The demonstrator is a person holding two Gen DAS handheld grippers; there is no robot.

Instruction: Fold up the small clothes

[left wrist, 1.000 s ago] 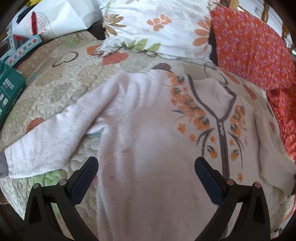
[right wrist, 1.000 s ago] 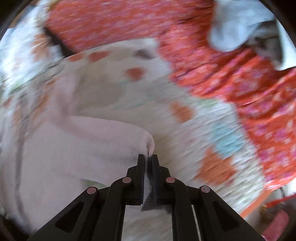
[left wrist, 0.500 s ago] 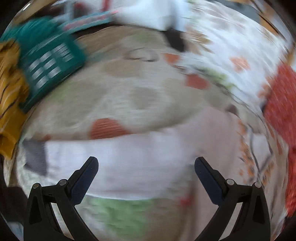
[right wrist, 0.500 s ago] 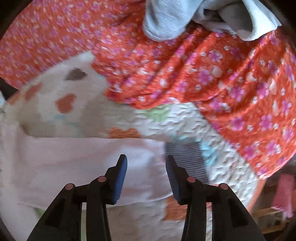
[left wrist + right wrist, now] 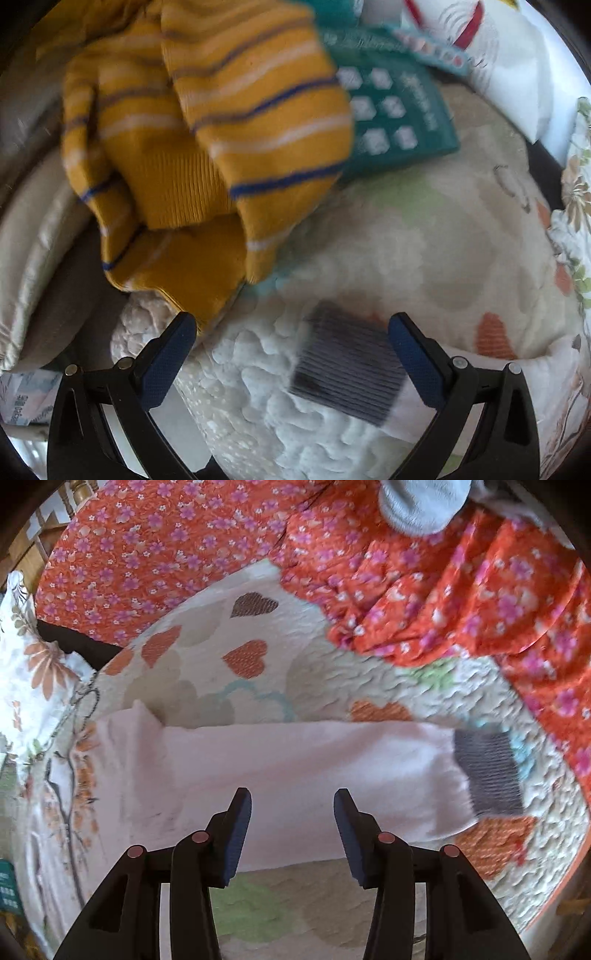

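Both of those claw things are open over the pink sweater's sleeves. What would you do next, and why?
Probably lower the left gripper and close it on the grey cuff lying between its open jaws. The sleeve lies spread flat on the quilt, unfolded, and the right gripper holds nothing.

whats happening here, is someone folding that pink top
Yes. A person with a gripper in each hand is working on a pale pink sweater spread on a quilted bedcover. Both sleeves lie stretched out flat. The right gripper hovers over one sleeve, jaws open, holding nothing. The left gripper, jaws wide open, is at the other sleeve's grey ribbed cuff. No fold is made yet. A mustard striped garment lies nearby.
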